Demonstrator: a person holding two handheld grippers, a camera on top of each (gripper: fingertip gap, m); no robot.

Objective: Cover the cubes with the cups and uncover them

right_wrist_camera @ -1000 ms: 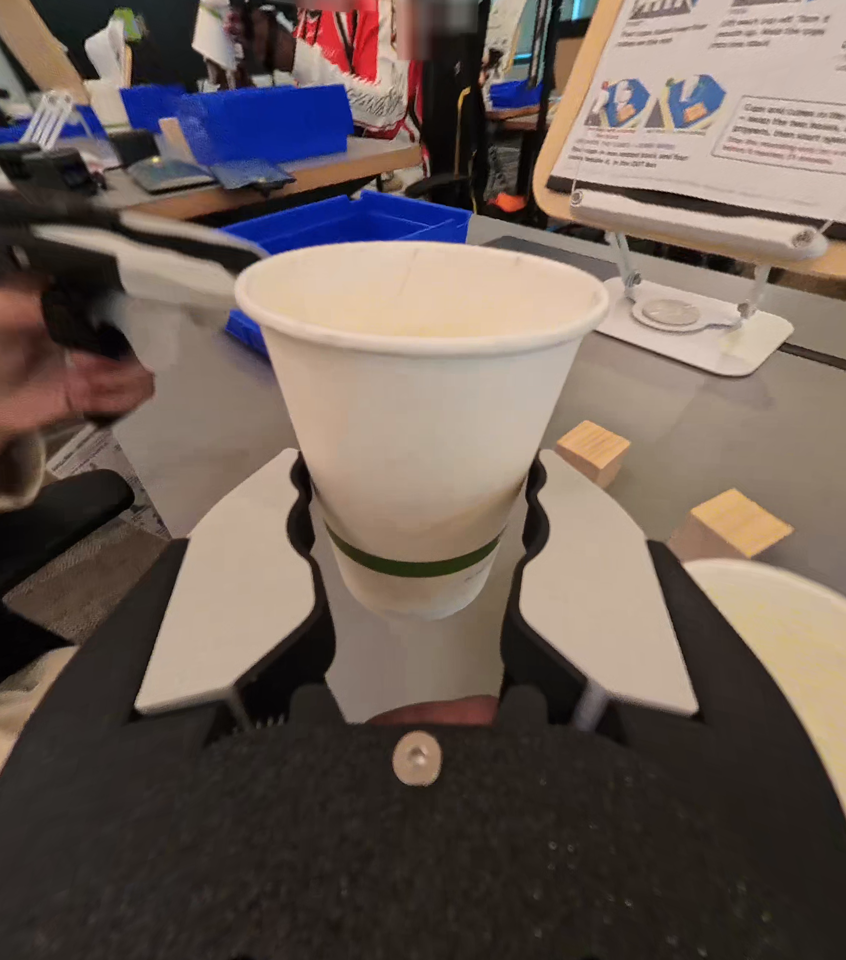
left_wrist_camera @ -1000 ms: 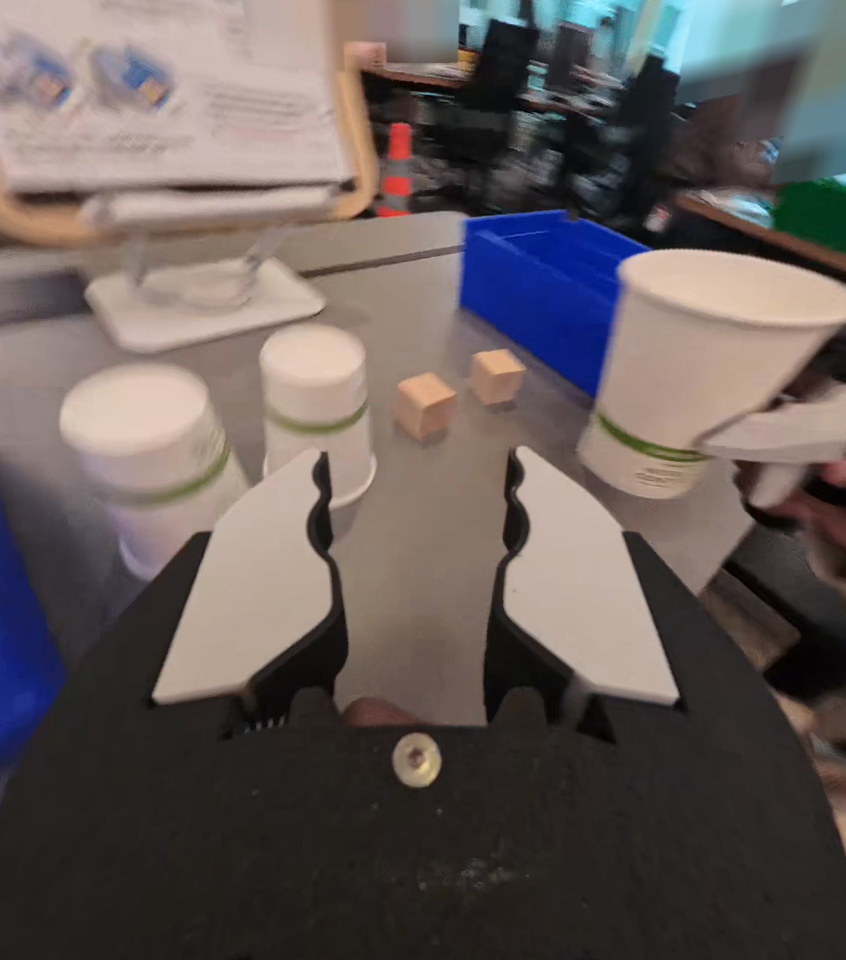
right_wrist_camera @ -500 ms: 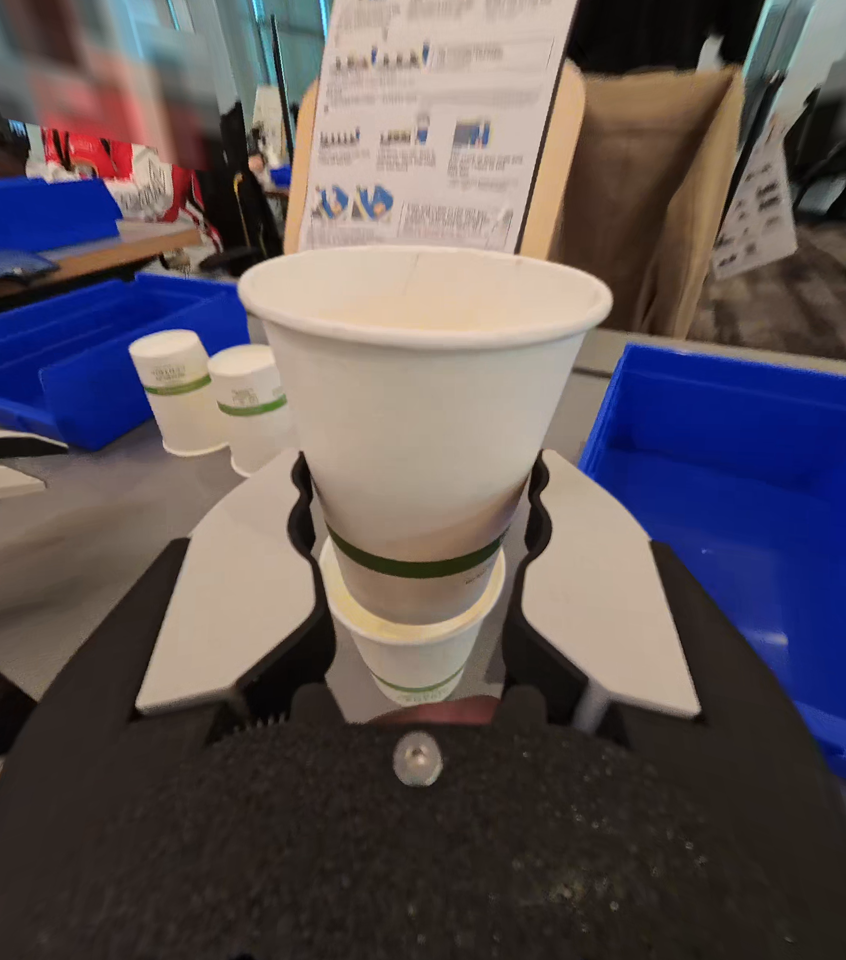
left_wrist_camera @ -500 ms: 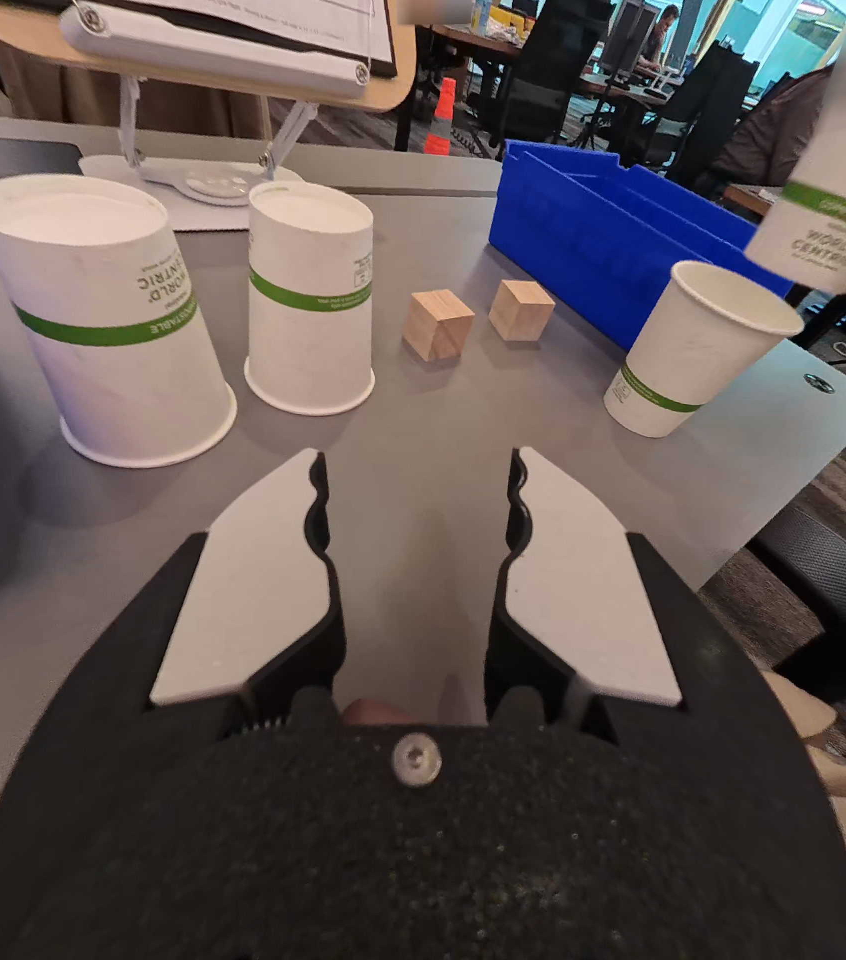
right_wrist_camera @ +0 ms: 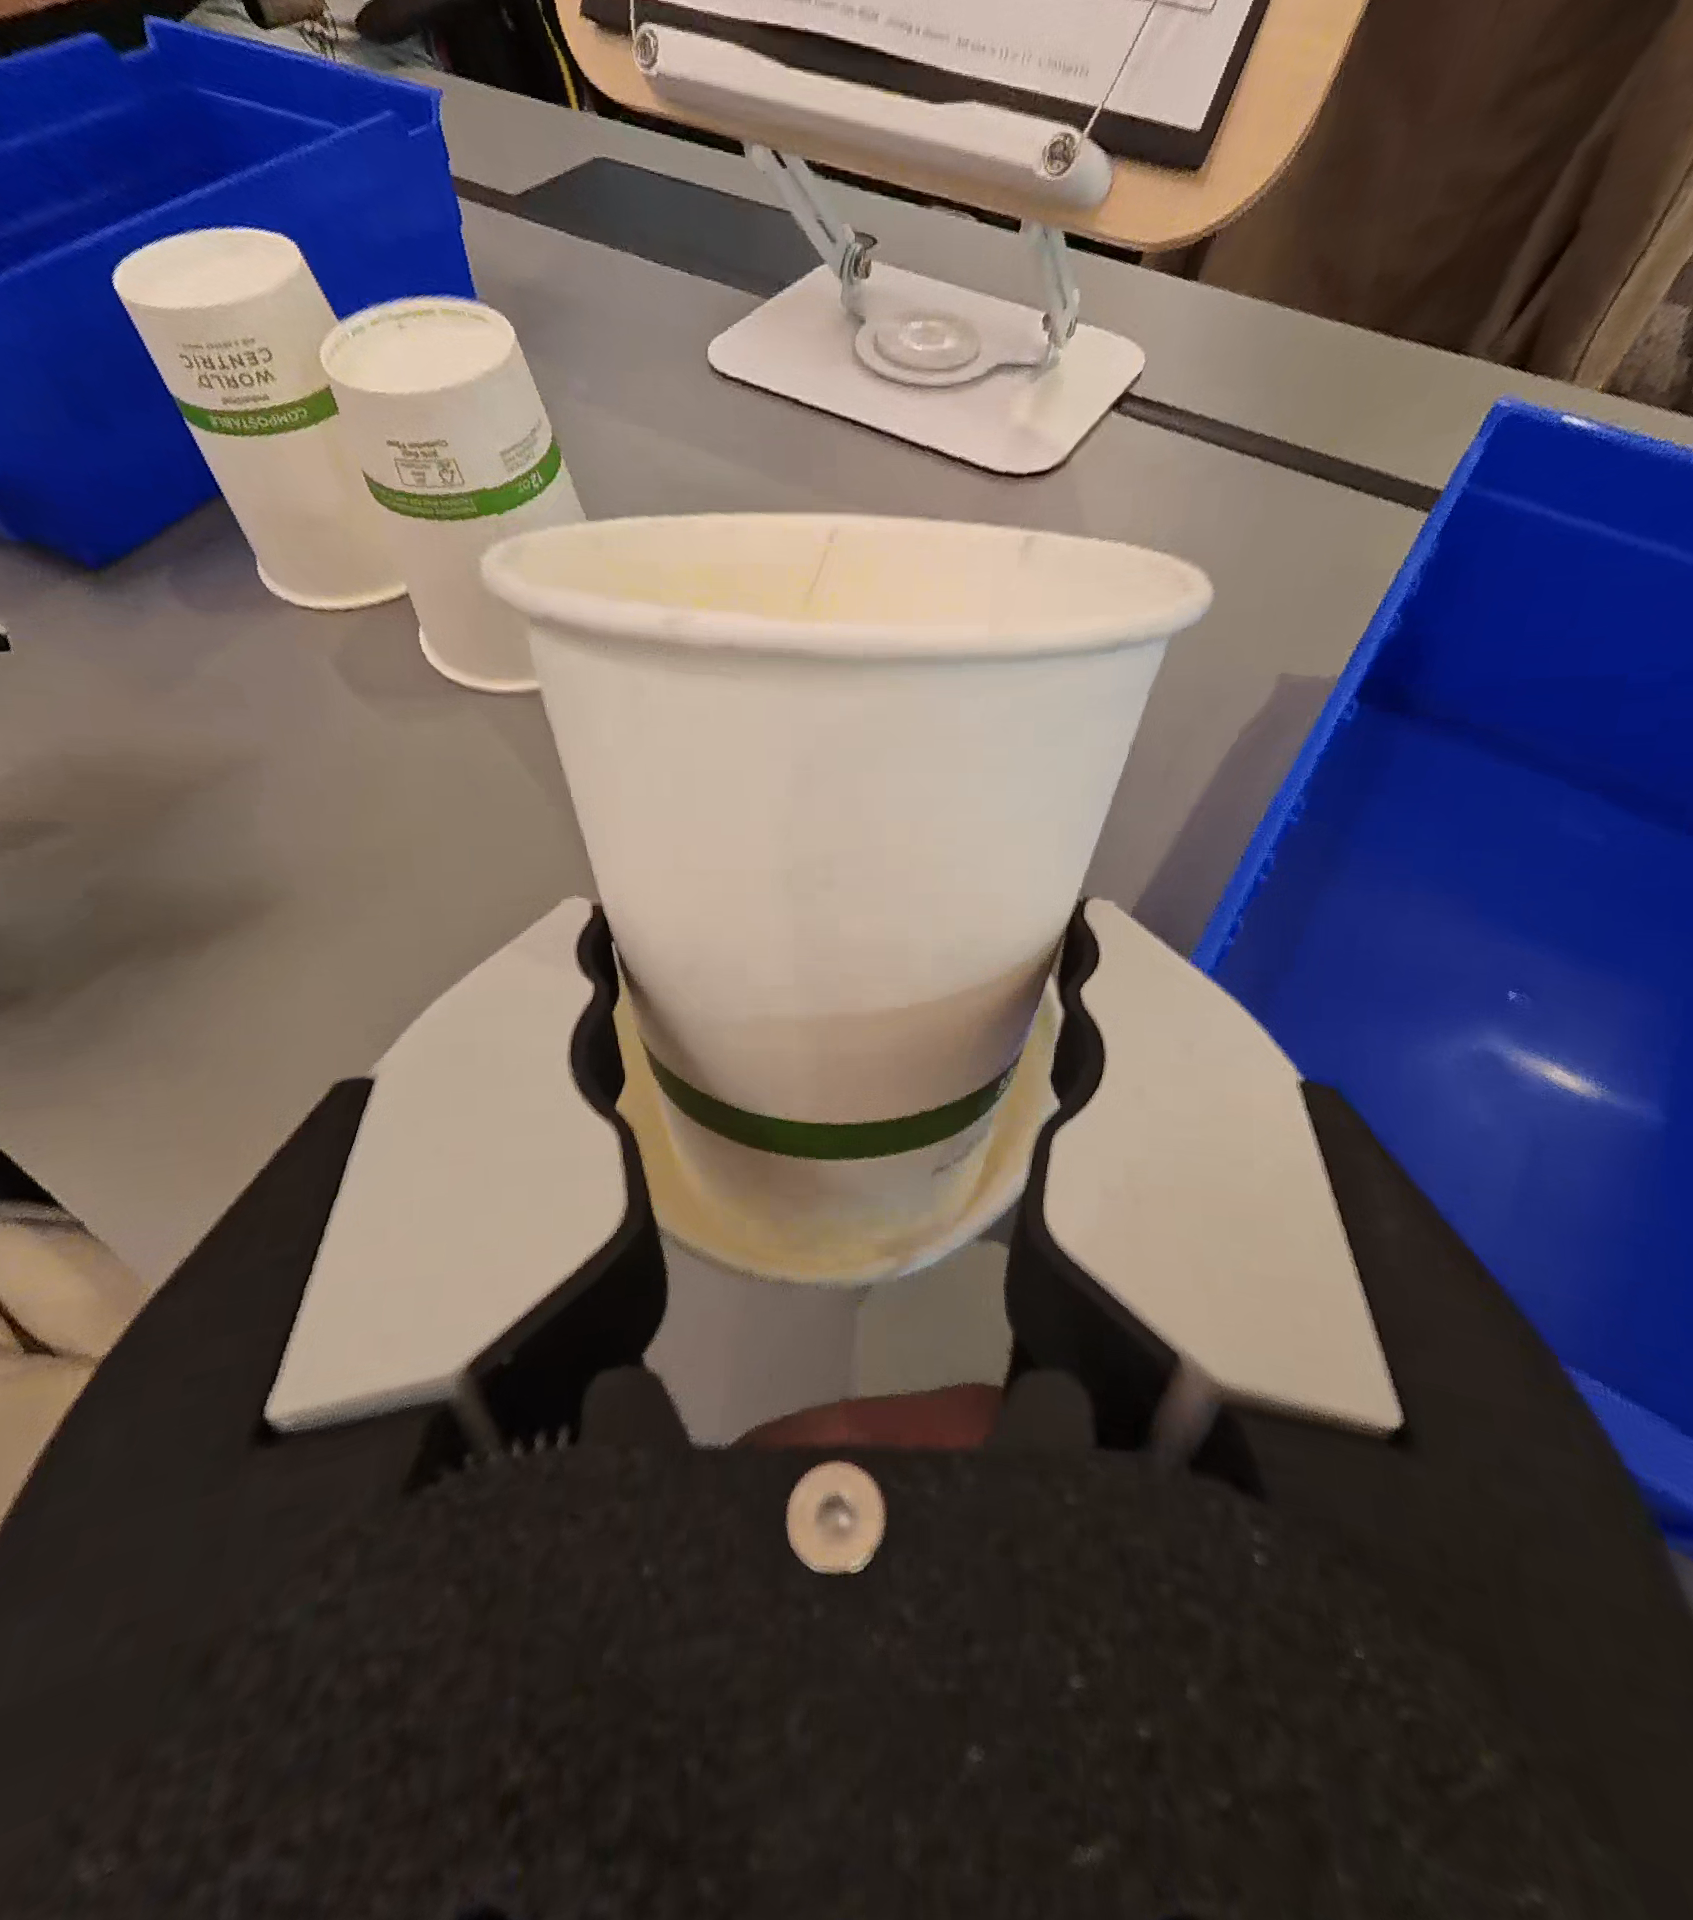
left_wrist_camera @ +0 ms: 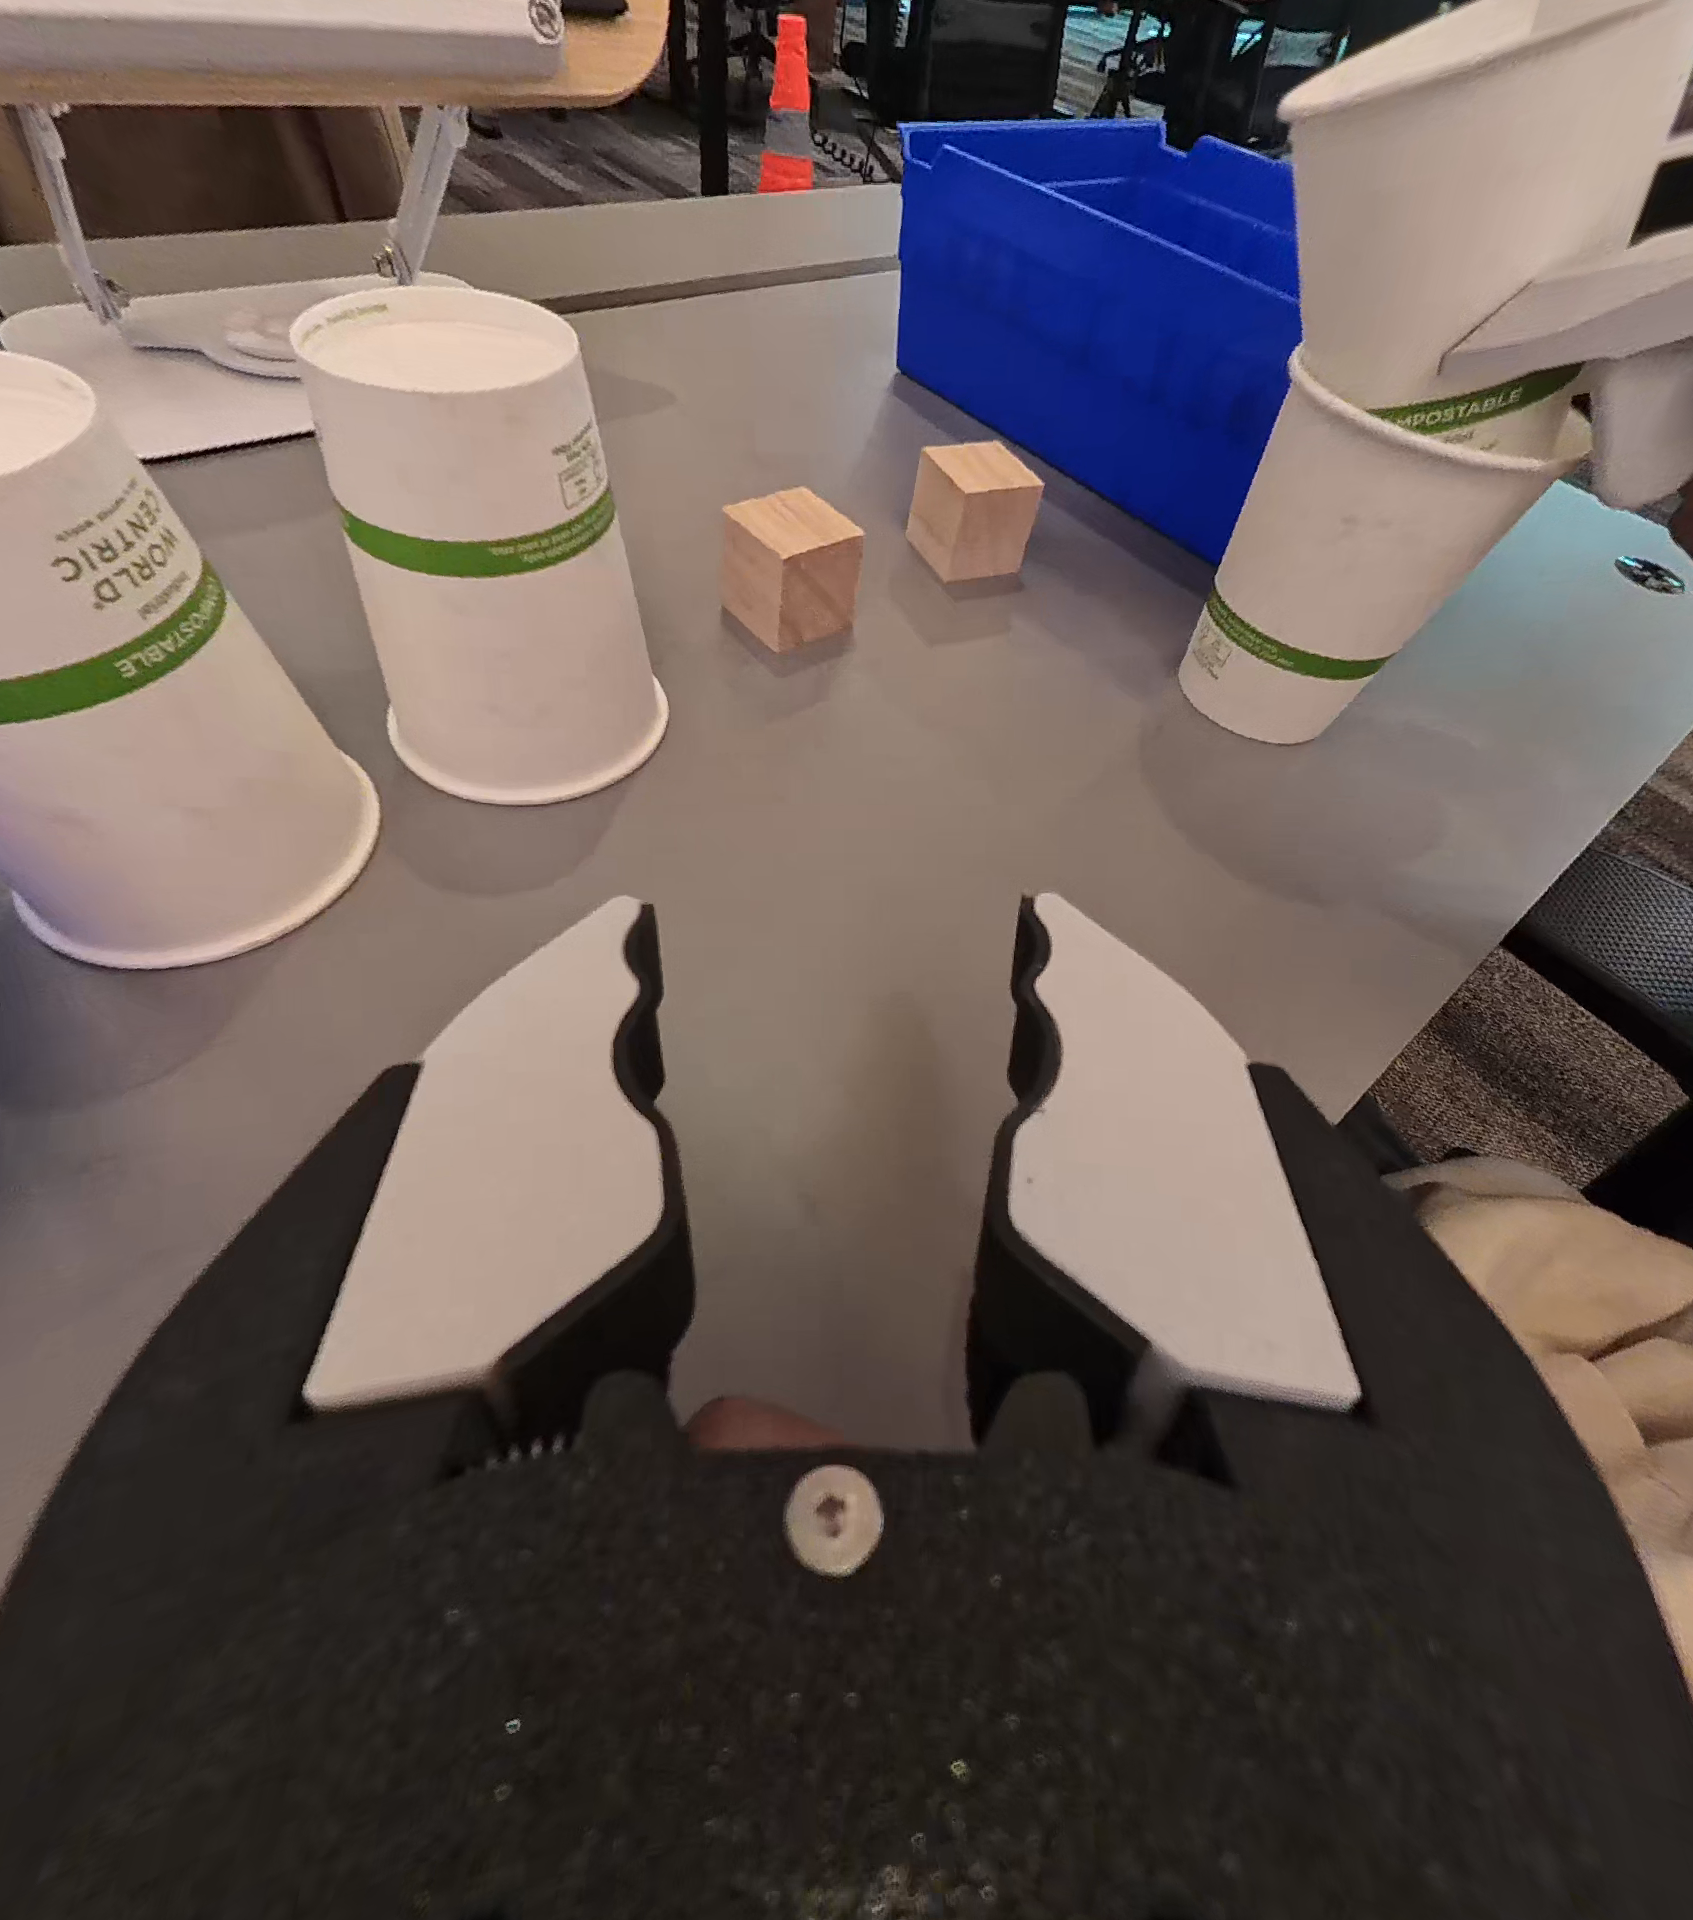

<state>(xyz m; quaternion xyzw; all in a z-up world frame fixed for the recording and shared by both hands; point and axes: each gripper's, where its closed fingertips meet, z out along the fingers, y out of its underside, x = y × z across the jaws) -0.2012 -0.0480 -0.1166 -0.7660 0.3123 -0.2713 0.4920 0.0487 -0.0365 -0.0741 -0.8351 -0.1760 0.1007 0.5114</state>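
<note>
Two bare wooden cubes (left_wrist_camera: 790,566) (left_wrist_camera: 972,509) sit mid-table. Two white paper cups with green bands stand upside down to their left (left_wrist_camera: 94,665) (left_wrist_camera: 489,540); both also show in the right wrist view (right_wrist_camera: 239,416) (right_wrist_camera: 457,478). My left gripper (left_wrist_camera: 837,925) is open and empty, low over the table in front of the cubes. My right gripper (right_wrist_camera: 837,935) is shut on an upright cup (right_wrist_camera: 842,810), whose base sits inside the rim of a second upright cup (right_wrist_camera: 821,1236) standing on the table. This stack shows at the right of the left wrist view (left_wrist_camera: 1341,582).
A blue bin (left_wrist_camera: 1081,343) stands behind the cubes, right of the stack in the right wrist view (right_wrist_camera: 1548,1039). Another blue bin (right_wrist_camera: 42,312) is behind the upside-down cups. A document stand (right_wrist_camera: 925,364) is at the back. The table edge (left_wrist_camera: 1548,883) runs close to the stack.
My right gripper swung over the standing upright cup and lowered its held cup into it. My left gripper stayed open and moved slightly closer to the cubes.
</note>
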